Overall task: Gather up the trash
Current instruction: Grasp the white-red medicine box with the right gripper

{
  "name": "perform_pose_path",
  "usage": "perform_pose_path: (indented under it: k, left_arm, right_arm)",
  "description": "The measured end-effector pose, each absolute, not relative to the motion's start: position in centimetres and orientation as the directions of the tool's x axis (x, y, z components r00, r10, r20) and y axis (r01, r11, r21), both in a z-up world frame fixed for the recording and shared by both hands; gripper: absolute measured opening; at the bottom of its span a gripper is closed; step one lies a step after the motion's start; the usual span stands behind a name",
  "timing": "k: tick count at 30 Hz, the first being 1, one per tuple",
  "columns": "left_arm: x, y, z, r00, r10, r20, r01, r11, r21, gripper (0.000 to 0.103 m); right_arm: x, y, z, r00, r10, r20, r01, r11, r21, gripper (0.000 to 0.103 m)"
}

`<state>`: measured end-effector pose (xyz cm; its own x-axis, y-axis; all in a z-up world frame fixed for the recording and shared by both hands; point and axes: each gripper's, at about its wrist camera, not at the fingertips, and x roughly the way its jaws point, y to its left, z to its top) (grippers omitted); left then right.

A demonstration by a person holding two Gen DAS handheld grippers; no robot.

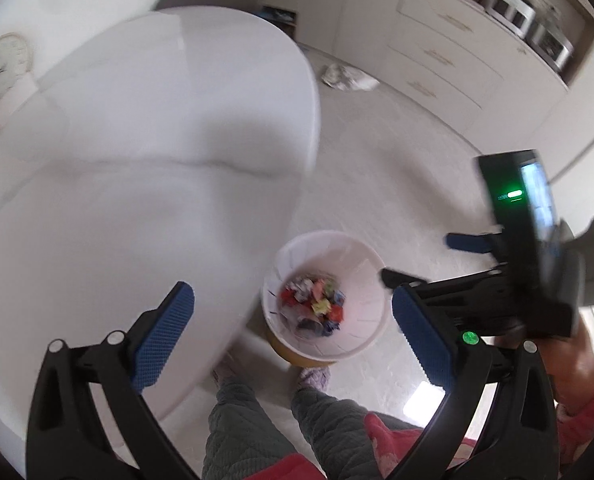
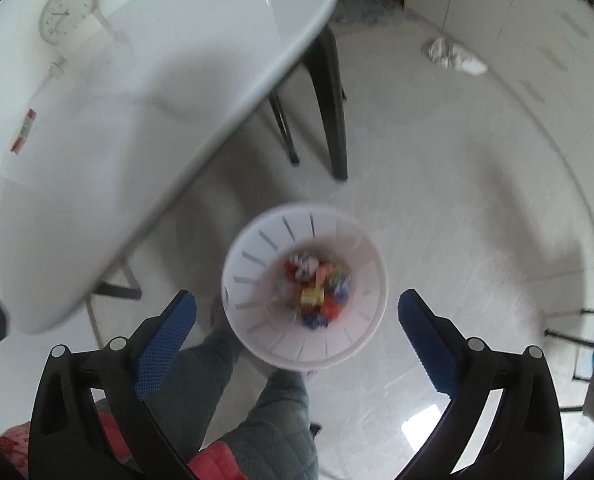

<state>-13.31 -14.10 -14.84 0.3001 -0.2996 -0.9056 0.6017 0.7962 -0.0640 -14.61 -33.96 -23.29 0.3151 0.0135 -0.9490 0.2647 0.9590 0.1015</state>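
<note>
Pale tiled floor (image 2: 437, 208) fills both views, w/ white cabinets (image 1: 449, 60) along the far wall; a big white table (image 1: 137, 140) sits beside the person's legs (image 2: 273, 420); a white slotted bin (image 2: 303, 292) stands on the floor next to the table edge, near the feet, w/ a heap of bright wrappers (image 2: 317, 292) at its bottom; crumpled paper (image 2: 453, 56) lies well apart, over by the cabinets.

Both tongs hang above the bin, pointing steeply down; left gripper (image 1: 293, 336) spread wide, nothing between its pads; right gripper (image 2: 297, 336) likewise released and empty.

Looks like a drop is done; next piece is prob. that floor paper; best to approach w/ jaws wide and straddle the whole wad before clenching.

Left view alone shows the right tool from the side, plus microwave (image 1: 513, 12); right view alone shows table legs (image 2: 329, 108) and a red-white strip (image 2: 24, 130) on the table.
</note>
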Motion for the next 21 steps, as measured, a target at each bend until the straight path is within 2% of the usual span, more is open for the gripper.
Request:
perform_pose_path:
  k: [5, 9, 14, 21]
  left_arm:
    - [-10.3, -8.5, -11.6, 0.395, -0.285, -0.873, 0.470, 0.879, -0.075, 0.095]
    - [-6.5, -1.3, -9.5, 0.487, -0.227, -0.844, 0.335, 0.940, -0.060, 0.095]
    - [-1.4, 10.0, -8.7, 0.535, -0.147, -0.832, 0.167, 0.984, -0.066, 0.095]
    - [9.4, 30.0, -10.3, 0.550, -0.003, -0.835, 0.021, 1.000, 0.010, 0.095]
  right_arm:
    - [-10.5, -30.4, -17.3, 0.413, 0.039, -0.910, 0.184, 0.975, 0.125, 0.100]
    - [-5.0, -24.7, -14.0, 0.469, 0.082, -0.880, 0.084, 0.987, 0.137, 0.100]
    - [3.1, -14.3, -12.6, 0.487, 0.150, -0.861, -0.046, 0.988, 0.146, 0.100]
    - [17.2, 5.0, -13.5, 0.466, 0.238, -0.852, -0.128, 0.971, 0.201, 0.100]
